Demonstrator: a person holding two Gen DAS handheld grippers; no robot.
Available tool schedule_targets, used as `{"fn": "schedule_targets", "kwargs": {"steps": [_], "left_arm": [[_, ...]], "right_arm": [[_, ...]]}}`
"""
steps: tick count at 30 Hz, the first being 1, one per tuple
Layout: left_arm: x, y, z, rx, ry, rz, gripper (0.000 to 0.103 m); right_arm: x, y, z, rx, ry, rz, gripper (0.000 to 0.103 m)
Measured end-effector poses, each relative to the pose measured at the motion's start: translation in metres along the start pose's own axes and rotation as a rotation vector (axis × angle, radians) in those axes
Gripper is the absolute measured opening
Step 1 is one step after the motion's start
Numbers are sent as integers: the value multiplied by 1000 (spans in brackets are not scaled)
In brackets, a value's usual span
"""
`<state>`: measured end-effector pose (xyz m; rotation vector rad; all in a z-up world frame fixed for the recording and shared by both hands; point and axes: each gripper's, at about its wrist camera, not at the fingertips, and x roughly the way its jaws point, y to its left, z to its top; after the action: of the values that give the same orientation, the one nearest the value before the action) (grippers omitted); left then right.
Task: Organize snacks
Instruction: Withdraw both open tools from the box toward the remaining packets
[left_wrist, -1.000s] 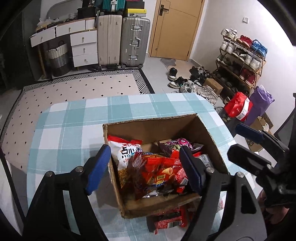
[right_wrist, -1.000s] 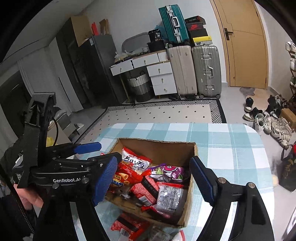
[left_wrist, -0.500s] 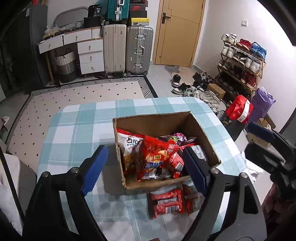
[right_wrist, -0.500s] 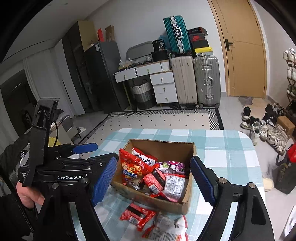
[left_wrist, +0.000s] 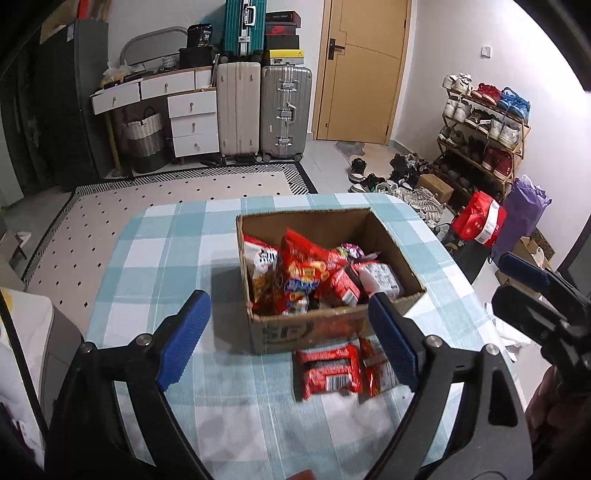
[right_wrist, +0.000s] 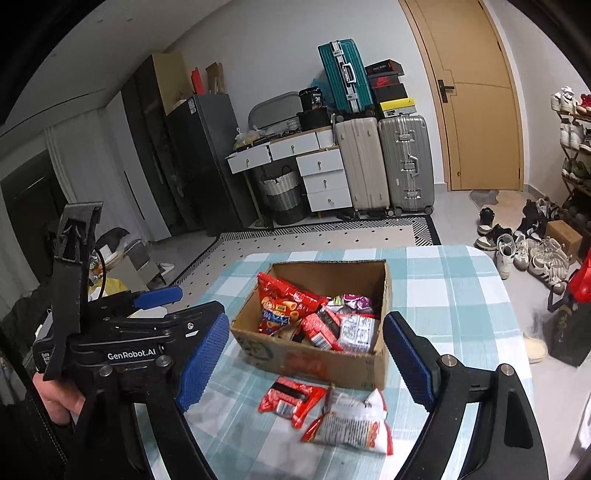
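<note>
left gripper (left_wrist: 291, 334) wide, jaws just been opening, nothing between them. right gripper (right_wrist: 306, 354) same, empty. cardboard box (left_wrist: 332, 325) of snacks just ahead of both; two loose snack packs (right_wrist: 325, 410) on the tablecloth (left_wrist: 155, 258) below the fingertips.

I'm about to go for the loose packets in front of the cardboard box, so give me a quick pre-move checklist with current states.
1. Left gripper open and empty, jaws just opened wider: ok.
2. Right gripper open and empty, jaws just opened wider: ok.
3. Red snack packet lying flat on the checked tablecloth, unobstructed: ok.
4. White-and-red snack packet beside it, edges touching or overlapping: cannot tell.
5. Brown cardboard box upright, open: ok.
6. Room left in the box: ok, back part is free.
</note>
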<state>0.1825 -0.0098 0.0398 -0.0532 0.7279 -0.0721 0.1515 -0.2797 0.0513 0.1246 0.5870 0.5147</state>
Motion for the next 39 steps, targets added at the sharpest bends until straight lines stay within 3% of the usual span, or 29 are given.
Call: {"fn": "schedule_targets", "kwargs": {"steps": [17, 21, 39], "left_arm": [[-31, -2, -65, -31, -29, 49, 89], [-31, -1, -82, -52, -44, 44, 101], [10, -3, -137, -82, 14, 64, 102]], "right_arm": [[-32, 1, -61, 17, 7, -26, 89], [-33, -2, -72, 35, 18, -29, 89], [-17, -16, -122, 108, 96, -12, 90]]}}
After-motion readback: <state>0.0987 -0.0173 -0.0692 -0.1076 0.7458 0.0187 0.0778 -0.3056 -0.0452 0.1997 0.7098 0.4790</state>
